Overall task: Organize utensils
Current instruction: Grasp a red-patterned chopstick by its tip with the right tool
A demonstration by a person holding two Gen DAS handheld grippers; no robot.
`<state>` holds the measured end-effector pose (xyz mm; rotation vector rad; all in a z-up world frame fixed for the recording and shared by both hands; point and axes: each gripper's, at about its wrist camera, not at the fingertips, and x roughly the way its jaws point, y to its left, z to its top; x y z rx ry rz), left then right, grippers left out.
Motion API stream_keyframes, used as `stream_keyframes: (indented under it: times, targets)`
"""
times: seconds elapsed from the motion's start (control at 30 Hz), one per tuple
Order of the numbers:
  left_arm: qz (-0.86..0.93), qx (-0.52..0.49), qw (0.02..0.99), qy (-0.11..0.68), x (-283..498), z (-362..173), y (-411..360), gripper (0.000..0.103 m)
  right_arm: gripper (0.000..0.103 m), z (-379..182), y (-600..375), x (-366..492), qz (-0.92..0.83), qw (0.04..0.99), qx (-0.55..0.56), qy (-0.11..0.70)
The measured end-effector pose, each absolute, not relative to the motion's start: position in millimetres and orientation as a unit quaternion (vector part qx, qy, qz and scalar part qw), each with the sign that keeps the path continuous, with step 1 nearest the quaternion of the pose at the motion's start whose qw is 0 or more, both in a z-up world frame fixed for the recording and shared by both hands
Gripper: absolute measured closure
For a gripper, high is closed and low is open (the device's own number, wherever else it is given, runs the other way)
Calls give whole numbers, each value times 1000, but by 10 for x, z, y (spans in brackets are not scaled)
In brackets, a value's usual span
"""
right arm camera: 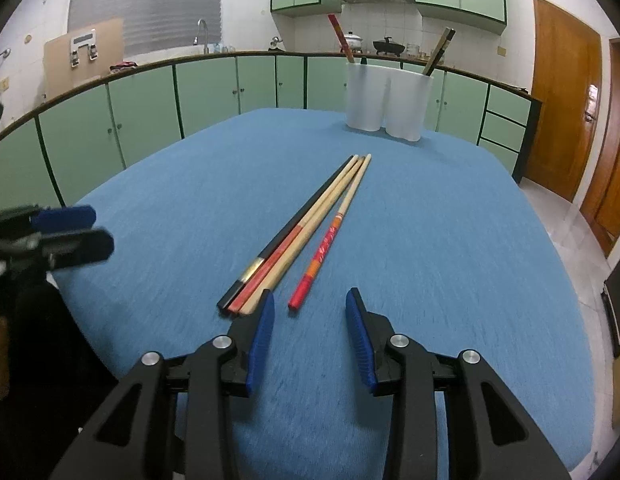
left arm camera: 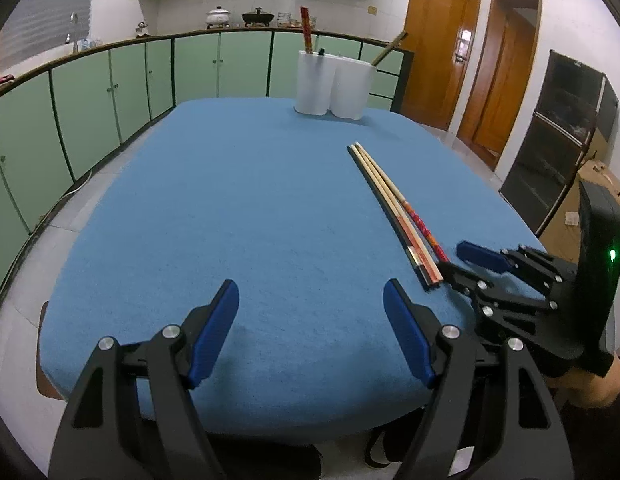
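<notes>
Several chopsticks [right arm camera: 310, 224] lie together on the blue table [right arm camera: 449, 260]: a black one, two pale wooden ones and one with a red patterned handle [right arm camera: 315, 268]. They also show in the left wrist view [left arm camera: 393, 208]. My right gripper [right arm camera: 310, 308] is open, its fingertips just short of the chopstick handles; it also shows in the left wrist view [left arm camera: 457, 258]. My left gripper [left arm camera: 310, 300] is open and empty over the table's near edge. A white two-part holder [right arm camera: 389, 98] at the far side holds a red chopstick and a dark one.
Green kitchen cabinets [left arm camera: 110, 92] run behind and left of the table. Wooden doors [left arm camera: 441, 48] and a dark shelf unit [left arm camera: 557, 140] stand at the right. The left gripper also shows at the left edge of the right wrist view [right arm camera: 70, 232].
</notes>
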<state>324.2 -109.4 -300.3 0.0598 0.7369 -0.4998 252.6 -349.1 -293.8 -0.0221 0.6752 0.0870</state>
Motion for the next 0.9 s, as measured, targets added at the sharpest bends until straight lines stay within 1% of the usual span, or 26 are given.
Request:
stream_keyframes:
  times: [0.07,0.13,0.2,0.3,0.57,0.9]
  targets:
    - [-249,32,899,359,3232,-3030,-1155,30,69,-2939,-3502,2552,38,943,-10,330]
    - [-258,39,895,361,3228,-3057,-1228,30,78,-2932,-3543,2581,30,943,-8,331]
    - [-264,45,892,364,3217,-3085,-1304,30,95,-2928,-3629,2600,19,943,-5,333]
    - [-277,54,886,368,3202,-3141,-1432,30,97,-2923,-3796,2603,2,943,7,334]
    - [-275,101,883,367,3185,-3260,-1794,30,98,-2933,-4130,2504,-21,940,45,337]
    - [-243,91,894,365,3358,-3263,-1835,30,98,-2931,-4151,2526,-20,941,48,335]
